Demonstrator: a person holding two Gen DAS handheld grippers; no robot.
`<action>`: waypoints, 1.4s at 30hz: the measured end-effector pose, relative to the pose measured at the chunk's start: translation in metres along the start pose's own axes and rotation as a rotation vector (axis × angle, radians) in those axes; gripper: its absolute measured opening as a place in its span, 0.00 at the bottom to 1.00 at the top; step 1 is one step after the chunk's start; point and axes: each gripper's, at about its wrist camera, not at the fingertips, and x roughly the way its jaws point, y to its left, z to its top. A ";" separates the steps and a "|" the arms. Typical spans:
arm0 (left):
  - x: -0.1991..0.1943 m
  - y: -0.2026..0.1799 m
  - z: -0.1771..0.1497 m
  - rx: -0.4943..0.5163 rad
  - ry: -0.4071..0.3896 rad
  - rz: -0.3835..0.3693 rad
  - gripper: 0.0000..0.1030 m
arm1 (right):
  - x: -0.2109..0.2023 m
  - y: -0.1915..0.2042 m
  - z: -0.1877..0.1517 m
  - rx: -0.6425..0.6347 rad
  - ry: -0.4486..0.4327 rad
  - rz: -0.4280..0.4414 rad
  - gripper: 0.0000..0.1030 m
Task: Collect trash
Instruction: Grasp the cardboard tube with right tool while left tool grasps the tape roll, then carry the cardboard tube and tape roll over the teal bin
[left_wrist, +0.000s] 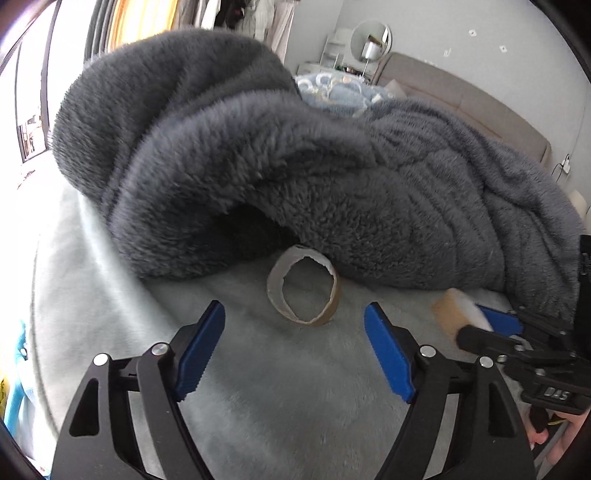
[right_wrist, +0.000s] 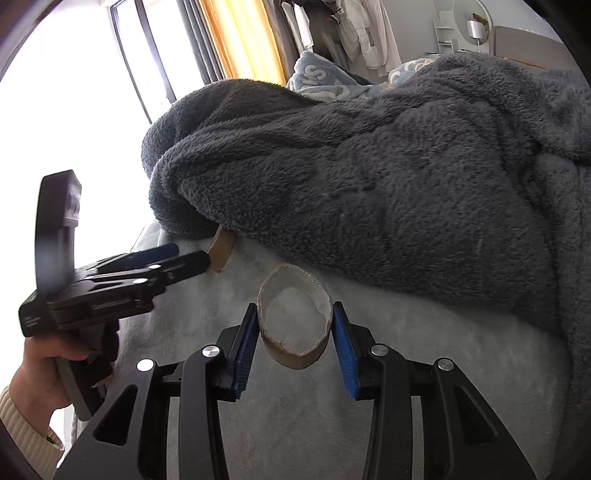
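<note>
**Two cardboard rings, one gripped, one still loose**

Two pieces of trash show in the left wrist view. A short brown cardboard ring, the core of a tape roll by its look, stands on edge on the pale grey plush bed cover, touching the hem of the heaped dark grey fleece blanket. The left gripper hovers just short of it, its blue-padded jaws spread wide and empty, the ring beyond their tips. At the right edge the right gripper is seen side-on, clamped on a second tan cardboard ring.

From the right wrist view, that second ring sits squeezed between the blue pads of the right gripper, slightly flattened into an oval above the cover. The left gripper, in a person's hand, points at the first ring, which peeks from under the blanket.

My reading: one piece is secured, the other awaits a grasp, and neither has reached a bin; no bin is visible.
</note>
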 end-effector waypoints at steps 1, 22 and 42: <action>0.003 -0.001 0.001 0.006 0.003 0.001 0.76 | -0.002 -0.002 0.000 0.003 -0.002 0.001 0.39; 0.010 -0.019 -0.004 0.003 0.030 0.028 0.49 | -0.028 -0.019 0.005 0.006 -0.015 -0.003 0.39; -0.088 -0.059 -0.095 0.083 -0.013 0.064 0.49 | -0.055 0.020 -0.039 0.008 0.108 -0.043 0.39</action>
